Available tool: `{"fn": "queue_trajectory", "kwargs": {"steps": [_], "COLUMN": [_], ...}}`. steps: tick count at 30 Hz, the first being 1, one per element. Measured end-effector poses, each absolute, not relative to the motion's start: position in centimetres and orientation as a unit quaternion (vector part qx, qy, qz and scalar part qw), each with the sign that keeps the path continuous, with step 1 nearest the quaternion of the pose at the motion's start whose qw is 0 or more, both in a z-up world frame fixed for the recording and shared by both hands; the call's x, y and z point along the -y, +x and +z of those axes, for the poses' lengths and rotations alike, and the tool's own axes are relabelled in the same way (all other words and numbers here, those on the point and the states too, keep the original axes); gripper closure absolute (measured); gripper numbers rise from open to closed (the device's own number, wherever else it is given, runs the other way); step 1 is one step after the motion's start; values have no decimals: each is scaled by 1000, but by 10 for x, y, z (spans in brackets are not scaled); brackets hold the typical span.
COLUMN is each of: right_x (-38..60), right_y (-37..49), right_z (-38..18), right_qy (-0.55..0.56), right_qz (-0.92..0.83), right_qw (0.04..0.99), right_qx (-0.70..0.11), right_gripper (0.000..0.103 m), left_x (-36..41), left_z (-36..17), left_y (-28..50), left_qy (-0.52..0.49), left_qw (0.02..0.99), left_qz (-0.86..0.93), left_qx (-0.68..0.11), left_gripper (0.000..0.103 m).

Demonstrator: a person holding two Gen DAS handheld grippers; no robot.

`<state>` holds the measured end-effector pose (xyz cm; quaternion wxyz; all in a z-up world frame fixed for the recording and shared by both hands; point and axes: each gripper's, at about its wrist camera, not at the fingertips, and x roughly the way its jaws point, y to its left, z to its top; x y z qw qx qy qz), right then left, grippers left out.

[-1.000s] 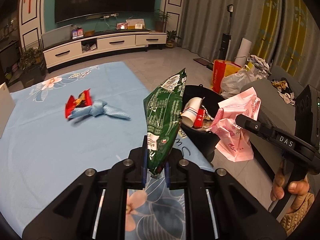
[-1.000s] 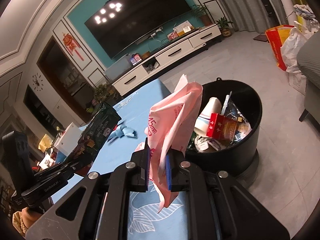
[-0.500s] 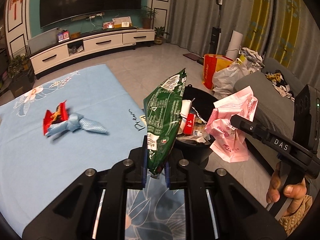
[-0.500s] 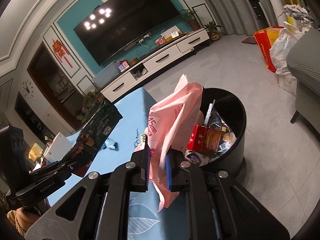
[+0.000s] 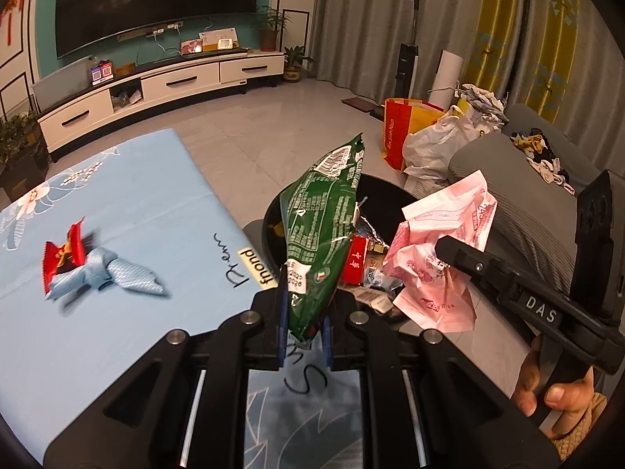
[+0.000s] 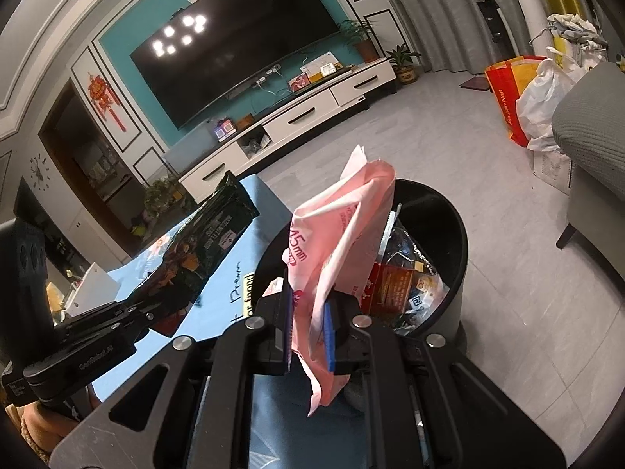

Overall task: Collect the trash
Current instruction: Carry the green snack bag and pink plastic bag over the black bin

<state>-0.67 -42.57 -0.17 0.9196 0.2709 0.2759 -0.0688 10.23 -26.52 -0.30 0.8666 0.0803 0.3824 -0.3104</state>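
Two hand-held grippers each pinch a wrapper [image 5: 322,230] [image 6: 336,242] seemingly beside the bin [image 6: 449,215].

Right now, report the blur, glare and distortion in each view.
Left wrist view: the red wrapper and blue wrapper on the table are motion-smeared, the green bag sharp, corners vignetted black. Right wrist view: ceiling lights glare on the TV, fisheye bends the walls, and the pink bag is sharp.

Both wrist views angle downward, close – share black bin [image 5: 394,191] [image 6: 437,211].
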Motion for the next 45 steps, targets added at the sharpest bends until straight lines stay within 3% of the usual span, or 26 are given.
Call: {"fn": "queue_trajectory", "kwargs": {"steps": [45], "right_x": [451], "right_y": [32], "right_z": [-29], "right_qy": [281], "right_qz": [-89], "right_qw": [907], "right_qx": [-300], "right_gripper": [89], "left_x": [322], "left_z": [-50], "left_y": [140], "left_qy": [112], "left_qw": [837], "left_qz": [-326], "left_qx": [-425], "left_gripper": [87]}}
